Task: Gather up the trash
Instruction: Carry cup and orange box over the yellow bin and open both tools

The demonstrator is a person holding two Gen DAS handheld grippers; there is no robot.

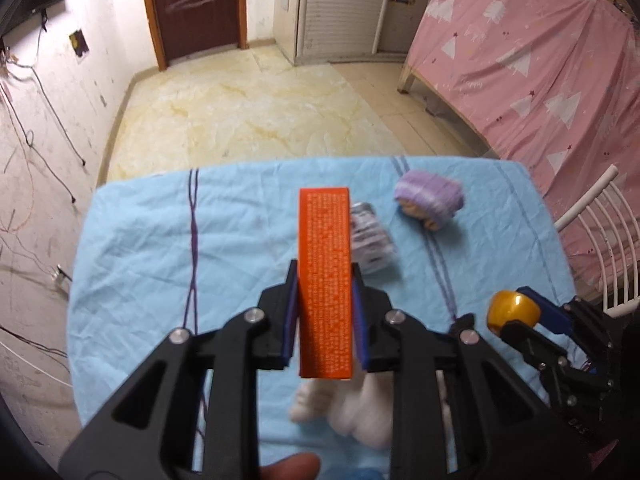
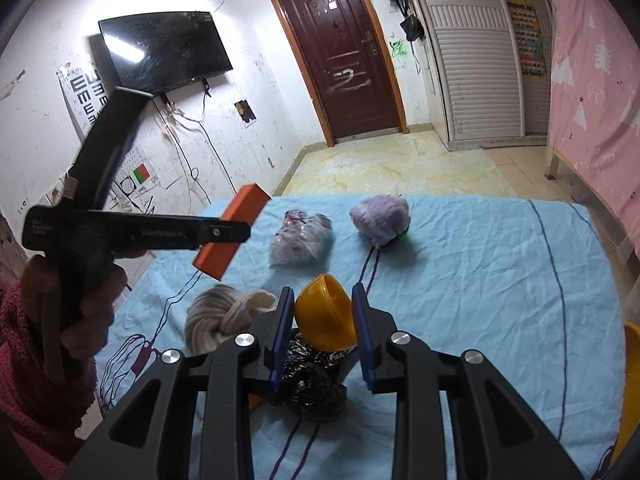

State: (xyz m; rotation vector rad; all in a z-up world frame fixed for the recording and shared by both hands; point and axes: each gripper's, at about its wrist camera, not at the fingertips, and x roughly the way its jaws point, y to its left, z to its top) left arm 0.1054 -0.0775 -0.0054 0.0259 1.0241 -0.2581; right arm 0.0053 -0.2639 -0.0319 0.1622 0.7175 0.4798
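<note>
My left gripper [image 1: 325, 276] is shut on an orange box [image 1: 326, 280] and holds it above the blue-clothed table [image 1: 160, 240]; box and gripper also show in the right wrist view [image 2: 232, 228]. My right gripper [image 2: 323, 294] is shut on a yellow plastic cup [image 2: 326, 312], also seen at the right of the left wrist view [image 1: 514, 312]. A crumpled clear plastic wrapper [image 2: 300, 240] lies mid-table, also in the left wrist view [image 1: 370, 240]. A crumpled black plastic bag [image 2: 312, 380] lies under my right gripper.
A purple plush toy [image 2: 382, 218] lies at the table's far side. A cream knitted item [image 2: 224, 316] lies near the left. A white chair [image 1: 600, 240] and a pink-covered bed [image 1: 540, 60] stand at the right. Another yellow object [image 2: 630, 380] sits at the right edge.
</note>
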